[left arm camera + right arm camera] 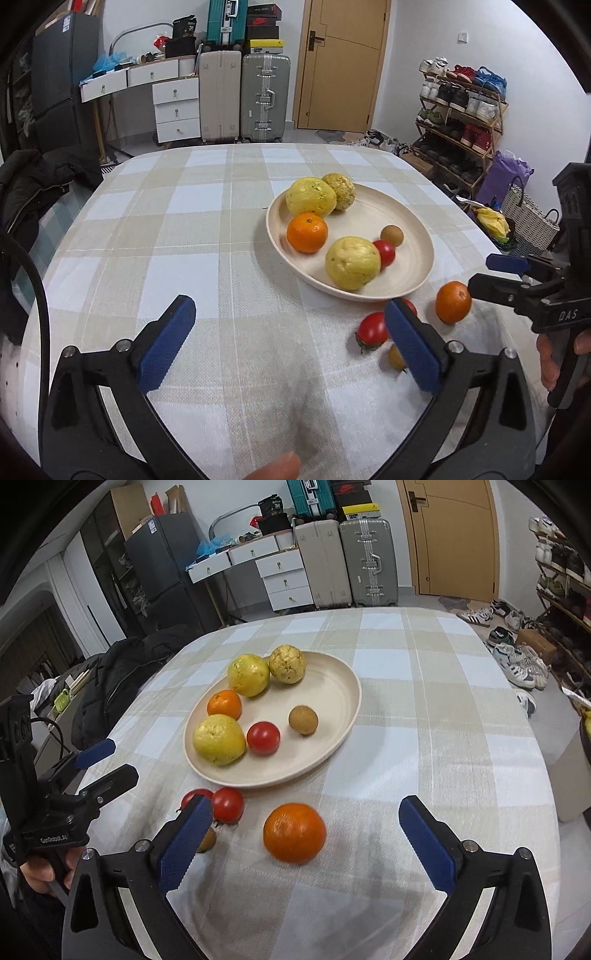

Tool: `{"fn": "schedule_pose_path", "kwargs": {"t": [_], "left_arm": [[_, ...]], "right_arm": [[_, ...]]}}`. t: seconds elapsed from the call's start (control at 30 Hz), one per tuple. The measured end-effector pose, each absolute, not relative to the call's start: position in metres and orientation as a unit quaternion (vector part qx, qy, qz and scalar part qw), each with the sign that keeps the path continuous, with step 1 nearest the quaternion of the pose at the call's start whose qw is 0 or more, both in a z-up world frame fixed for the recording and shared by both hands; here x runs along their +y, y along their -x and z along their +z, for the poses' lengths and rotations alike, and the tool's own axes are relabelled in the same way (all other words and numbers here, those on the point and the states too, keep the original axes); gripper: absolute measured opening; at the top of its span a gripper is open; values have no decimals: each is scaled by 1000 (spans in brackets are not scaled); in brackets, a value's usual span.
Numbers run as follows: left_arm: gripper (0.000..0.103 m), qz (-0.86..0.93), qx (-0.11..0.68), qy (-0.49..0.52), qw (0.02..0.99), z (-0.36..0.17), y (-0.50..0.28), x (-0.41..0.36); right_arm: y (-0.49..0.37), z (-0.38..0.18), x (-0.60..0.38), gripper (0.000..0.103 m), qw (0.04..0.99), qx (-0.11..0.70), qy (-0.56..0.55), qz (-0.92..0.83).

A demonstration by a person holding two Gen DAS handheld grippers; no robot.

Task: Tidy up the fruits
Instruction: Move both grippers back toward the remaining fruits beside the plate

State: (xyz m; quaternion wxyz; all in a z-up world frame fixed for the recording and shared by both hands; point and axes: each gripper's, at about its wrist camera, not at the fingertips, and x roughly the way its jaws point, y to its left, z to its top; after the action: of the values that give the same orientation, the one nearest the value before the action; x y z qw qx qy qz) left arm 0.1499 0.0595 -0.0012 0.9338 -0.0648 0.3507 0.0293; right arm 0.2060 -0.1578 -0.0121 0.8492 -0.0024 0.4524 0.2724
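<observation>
While both tools hang over the checked tablecloth [424, 709], neither has hold of anything: the left gripper [291, 341] and the right gripper [306, 843] each stand with jaws spread wide and empty.

The cream plate [343, 701] sits at centre frame in the right wrist view and already carries three knobbly yellow fruits, a small orange, a tomato and a small brown fruit. Still on the cloth, just below the plate's near rim, lie a loose orange [294, 832], two tomatoes [228, 805] side by side, and a small yellow-brown fruit [207, 840] half hidden behind the right gripper's left pad.

The orange looks firm and light; being round, it would likely roll, so take it across its widest part. The tomatoes seem smooth and bruisable, asking for gentle pressure.

Readable writing: "DAS" on the right gripper's body in the left wrist view, "GetRobot.AI" on the left gripper's body in the right wrist view.
</observation>
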Motion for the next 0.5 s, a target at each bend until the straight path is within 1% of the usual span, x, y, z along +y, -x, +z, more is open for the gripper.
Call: {"fn": "schedule_pose_path", "kwargs": {"t": [0.2,0.5], "left_arm": [[102,22,356,51,933,-7,-145,46],[102,10,383,56,922,-20,-151,41]], "right_arm": [[-199,-19,-150,103,847,457,20,271],[-198,-35,-147,103,838,476,35,264]]}}
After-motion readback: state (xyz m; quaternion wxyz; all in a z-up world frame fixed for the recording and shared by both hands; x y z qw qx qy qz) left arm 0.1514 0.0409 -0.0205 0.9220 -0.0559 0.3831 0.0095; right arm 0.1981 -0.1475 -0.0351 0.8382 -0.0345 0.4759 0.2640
